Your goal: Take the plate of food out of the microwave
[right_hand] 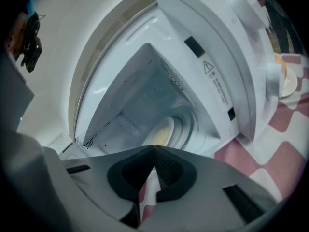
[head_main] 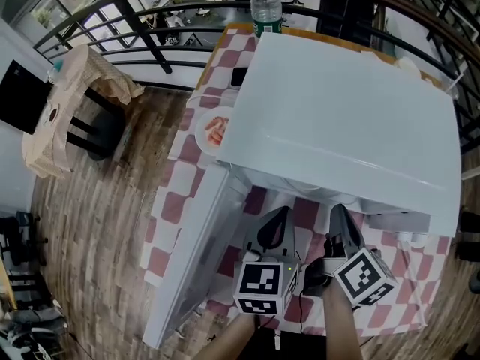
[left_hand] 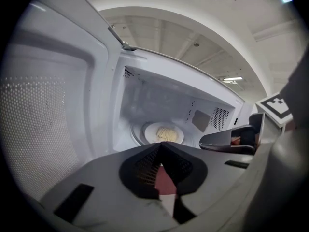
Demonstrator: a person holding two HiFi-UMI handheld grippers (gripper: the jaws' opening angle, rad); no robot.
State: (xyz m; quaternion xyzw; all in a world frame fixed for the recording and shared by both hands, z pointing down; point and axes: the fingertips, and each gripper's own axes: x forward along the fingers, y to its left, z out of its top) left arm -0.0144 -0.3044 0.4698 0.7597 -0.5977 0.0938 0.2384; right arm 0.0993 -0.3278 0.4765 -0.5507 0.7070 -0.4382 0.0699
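Forearms (head_main: 337,325) at the near edge carry the left hand-held gripper (head_main: 274,227) and the right hand-held gripper (head_main: 341,222) side by side. Each has its jaws pressed together on nothing, and both point into the boxy white microwave (head_main: 345,118). Its white door (head_main: 187,265) hangs open to the left over the red-and-white checked bench (head_main: 169,201). Deep inside the microwave sits the round white plate of pale yellow food (left_hand: 164,133). Farther off, a second white plate (head_main: 214,130) lies on the bench left of the microwave, and a clear plastic bottle (head_main: 266,2) stands behind it.
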